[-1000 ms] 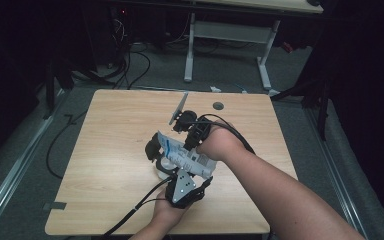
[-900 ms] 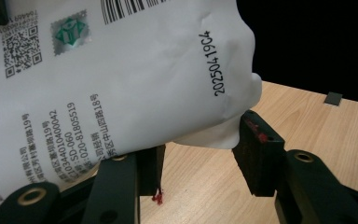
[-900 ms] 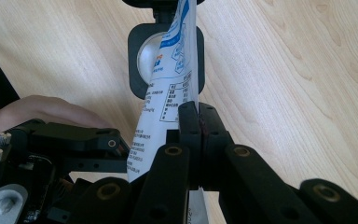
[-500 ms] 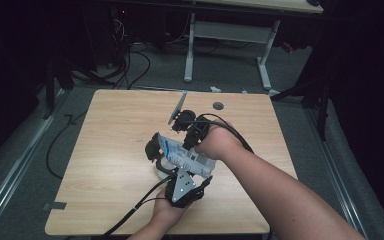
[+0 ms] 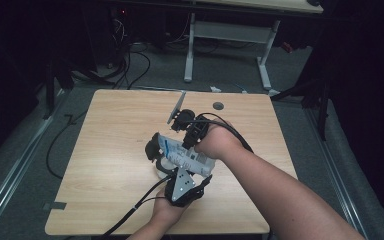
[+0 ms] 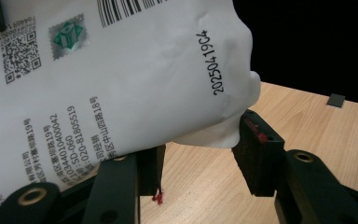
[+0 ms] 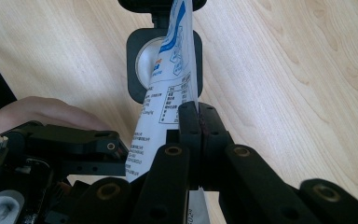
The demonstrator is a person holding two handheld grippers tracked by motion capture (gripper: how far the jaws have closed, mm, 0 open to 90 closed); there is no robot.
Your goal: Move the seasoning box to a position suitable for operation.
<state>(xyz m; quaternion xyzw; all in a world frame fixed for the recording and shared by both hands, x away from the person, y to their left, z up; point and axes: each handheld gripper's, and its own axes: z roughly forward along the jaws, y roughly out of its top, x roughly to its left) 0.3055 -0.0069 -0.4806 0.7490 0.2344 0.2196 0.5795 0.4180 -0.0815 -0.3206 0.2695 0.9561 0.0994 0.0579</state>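
Observation:
A white printed pouch (image 5: pixel 185 155) with a barcode and blue markings hangs over the middle of the wooden table (image 5: pixel 105 150), gripped from both sides. My left gripper (image 5: pixel 172 167) comes up from the near edge. In the left gripper view its jaws (image 6: pixel 200 149) pinch the pouch's (image 6: pixel 121 79) lower bulge. My right gripper (image 5: pixel 187 145) reaches in from the right. In the right gripper view its jaws (image 7: pixel 198 121) are shut together on the pouch's (image 7: pixel 168 93) thin edge. Beyond the pouch sits a black square piece with a silver round face (image 7: pixel 142 65).
The table has a round cable hole (image 5: pixel 218 105) near its far edge and a grey tape patch (image 5: pixel 55 206) at the near left corner. Behind it stand a grey desk frame (image 5: pixel 230 35) and floor cables (image 5: pixel 130 65). Bare wood lies left of the grippers.

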